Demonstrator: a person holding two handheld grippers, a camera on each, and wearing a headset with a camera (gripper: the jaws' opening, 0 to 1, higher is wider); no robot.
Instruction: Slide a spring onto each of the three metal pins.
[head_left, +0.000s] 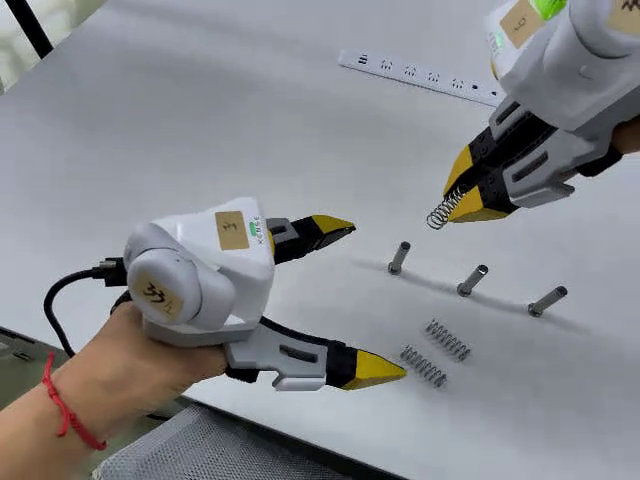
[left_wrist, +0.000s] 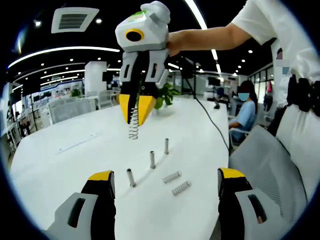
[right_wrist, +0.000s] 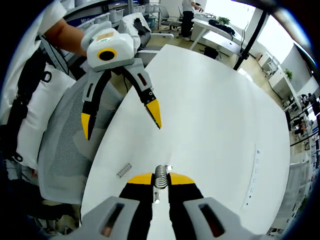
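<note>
- Red cord (head_left: 65, 410) round the wrist sits closest to the cam; that hand carries the L gripper (head_left: 370, 300).
- L gripper: jaws spread wide, nothing betw. them, hovering low over the white bench (head_left: 200, 120) just short of the parts. Prob. on standby there, open and ready for the next spring w/o blocking the pins.
- Two loose springs (head_left: 447, 339) lie flat, side by side on the bench, just beside the L gripper's lower tip. That puts them in easy reach but apart from the pins.
- Three metal pins (head_left: 472, 279) stand upright in a row just past the loose springs, spaced apart so each can be loaded separately. All three are bare, so the task looks barely begun.
- R gripper (head_left: 460, 205) hangs above the row, jaws pinched narrow on one end of the held spring (head_left: 440, 212). The rest of the coil hangs free below the tips, so its open end can lead onto a pin top. It's in the air near the row's end pin, not touching it.
- Power strip (head_left: 420, 75) lies farthest back, well apart from the work.
</note>
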